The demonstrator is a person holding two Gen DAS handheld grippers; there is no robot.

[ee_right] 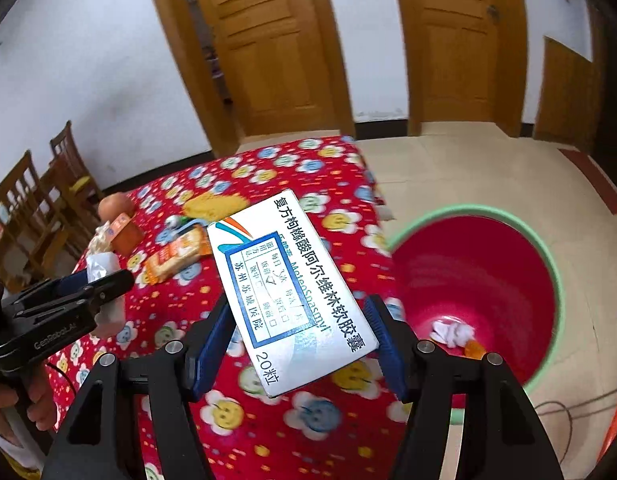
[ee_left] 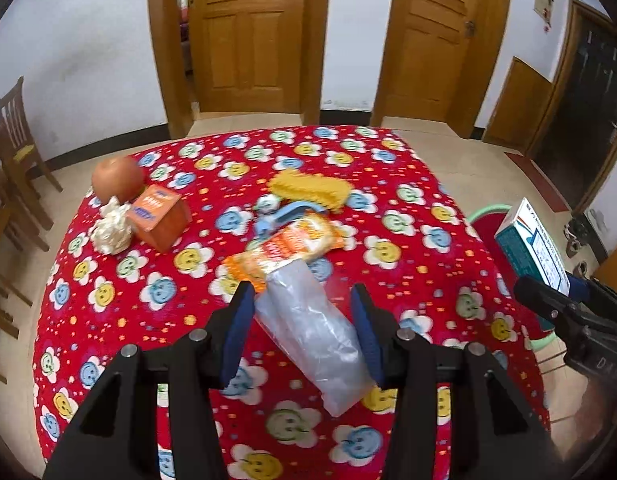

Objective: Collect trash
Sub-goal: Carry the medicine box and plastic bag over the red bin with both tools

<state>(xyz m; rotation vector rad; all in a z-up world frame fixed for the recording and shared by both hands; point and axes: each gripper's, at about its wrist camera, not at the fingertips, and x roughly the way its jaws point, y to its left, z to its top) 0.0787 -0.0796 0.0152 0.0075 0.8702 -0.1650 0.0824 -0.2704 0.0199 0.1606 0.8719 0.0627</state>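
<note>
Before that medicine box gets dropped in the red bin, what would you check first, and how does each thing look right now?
1. Right tongs grip the medicine box: ok, pads on both sides.
2. Box above the red bin: not ok, it hangs over the table edge.
3. Bin mouth unobstructed: ok, only a few scraps at the bottom.
4. Left tongs out of the way: ok, off to the side.
5. Left tongs around the clear plastic bag: cannot tell whether they grip it.
</note>
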